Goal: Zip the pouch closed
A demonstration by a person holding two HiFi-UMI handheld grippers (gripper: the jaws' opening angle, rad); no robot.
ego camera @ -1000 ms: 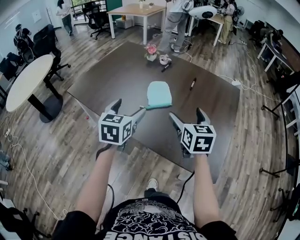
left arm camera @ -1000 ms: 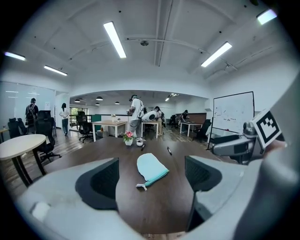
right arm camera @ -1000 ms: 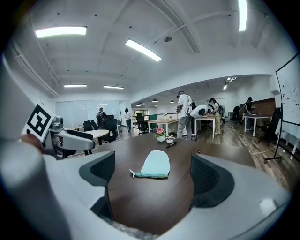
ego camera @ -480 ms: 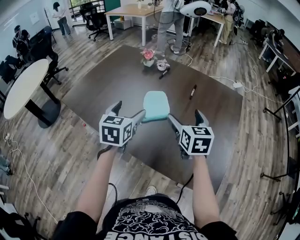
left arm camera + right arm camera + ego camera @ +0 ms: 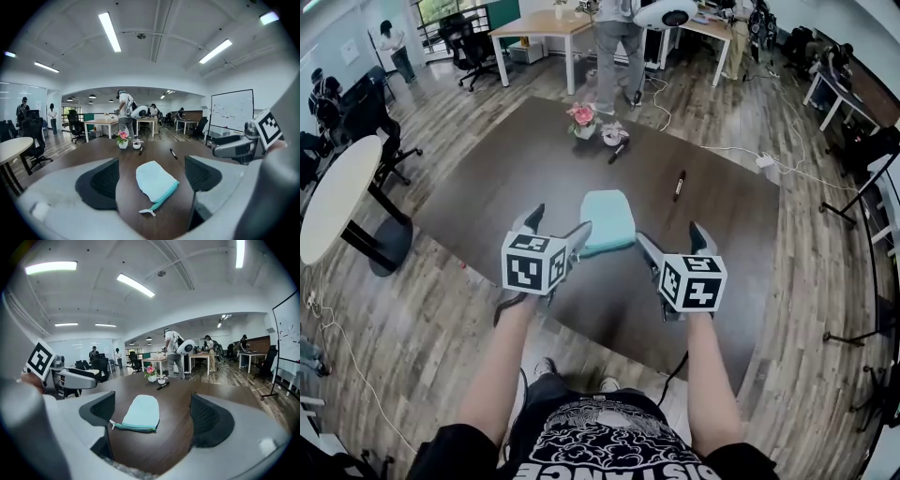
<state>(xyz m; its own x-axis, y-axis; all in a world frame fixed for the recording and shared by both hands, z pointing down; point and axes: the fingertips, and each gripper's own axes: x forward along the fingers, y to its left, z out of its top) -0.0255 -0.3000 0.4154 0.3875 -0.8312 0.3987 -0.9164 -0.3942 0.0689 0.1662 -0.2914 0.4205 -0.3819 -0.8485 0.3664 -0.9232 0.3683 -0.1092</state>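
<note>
Pouch (image 5: 607, 220) on table (image 5: 506, 178), ahead of left gripper (image 5: 560, 219), right gripper (image 5: 670, 232), fingers (image 5: 101, 183) apart

The head view looks steeply down from above the dark brown tabletop (image 5: 487, 187), over the left gripper (image 5: 560, 219) and right gripper (image 5: 668, 232). Each gripper view looks low and level across it, close behind the light-blue fabric pouch (image 5: 152, 180), which all three views share.
</note>
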